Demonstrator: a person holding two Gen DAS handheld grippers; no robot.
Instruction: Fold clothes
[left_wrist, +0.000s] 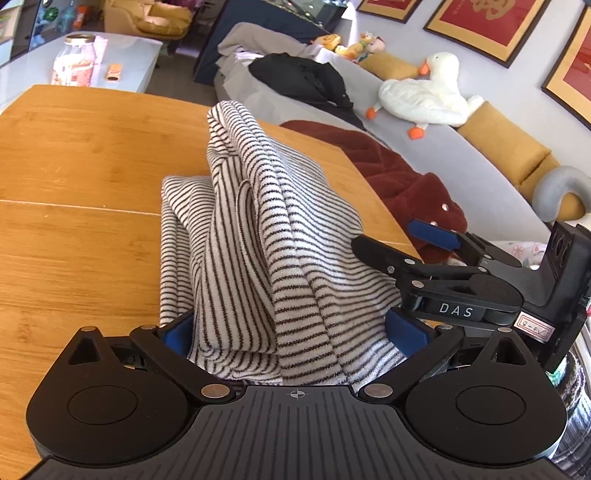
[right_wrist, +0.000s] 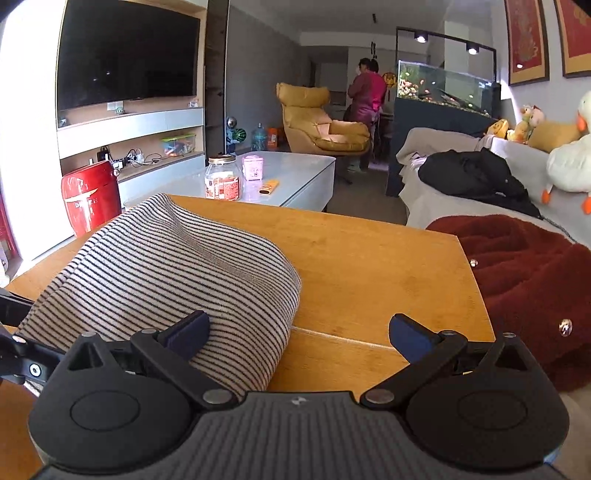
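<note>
cloth is the whole worry here: the striped garment (left_wrist: 258, 236) sits bunched in a heap on the wooden table (left_wrist: 81, 177), part of it rising in a soft peak and part draped down between the fingers of the left gripper (left_wrist: 291, 332). those fingers stand wide, blue pads (left_wrist: 177, 334) on either side of the fabric, not pinched on it as far as i can judge. the right gripper (right_wrist: 299, 332) is spread wide too and holds nothing; in the right wrist view its left pad just overlaps the garment's edge, and its right pad hangs over bare wood.

judging from this, closing now could catch several layers at once, so a lift would drag the whole heap instead of one edge and the fold would come out crooked. the two tools are also close together near the table's right edge, and could knock each other. the fabric looks thick and soft, likely to slump out of shape.

the table is smooth pale-orange wood with a seam running across it. a dark red fleece (right_wrist: 524, 280) lies just beside it on a grey sofa (left_wrist: 443, 155), with a plush goose (left_wrist: 428, 96) and a black jacket (left_wrist: 306, 81) further along. a glass jar (right_wrist: 221, 177) stands on a white coffee table beyond.
</note>
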